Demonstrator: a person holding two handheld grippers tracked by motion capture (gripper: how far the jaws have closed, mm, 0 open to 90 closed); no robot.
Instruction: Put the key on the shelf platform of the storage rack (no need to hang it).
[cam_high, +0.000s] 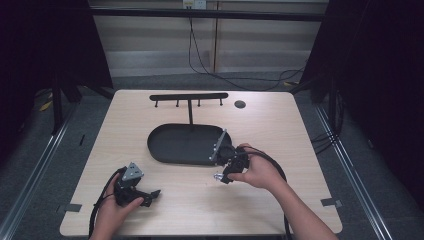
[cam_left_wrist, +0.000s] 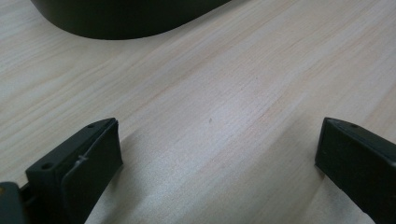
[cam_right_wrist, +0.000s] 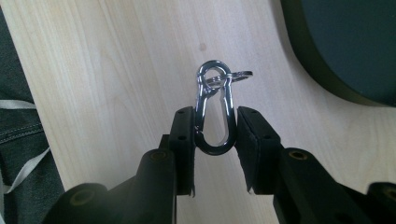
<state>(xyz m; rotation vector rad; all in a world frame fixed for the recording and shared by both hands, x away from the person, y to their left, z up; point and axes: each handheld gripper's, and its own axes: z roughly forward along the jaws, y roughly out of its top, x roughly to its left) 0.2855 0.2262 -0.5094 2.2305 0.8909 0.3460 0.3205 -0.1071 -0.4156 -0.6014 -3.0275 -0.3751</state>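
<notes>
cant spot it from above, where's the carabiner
The carabiner is clamped in the right gripper, just right of the black tray in the high view.

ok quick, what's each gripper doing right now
Left gripper: open, nothing between its jaws.
Right gripper: shut on a silver carabiner with a small ring.

1. The table (cam_high: 280, 125) is bare wood along its left and right sides and across the near edge.
2. The black tray (cam_high: 170, 145) takes up the middle.
3. Behind the tray a rack (cam_high: 189, 96) stands on a thin post, blocking the far centre.
4. The right gripper (cam_high: 220, 176), clamped on a carabiner (cam_right_wrist: 215, 112), sits just beside the tray's right end.
5. The left gripper (cam_left_wrist: 219, 154), jaws wide, has bare wood ahead up to the tray.
</notes>
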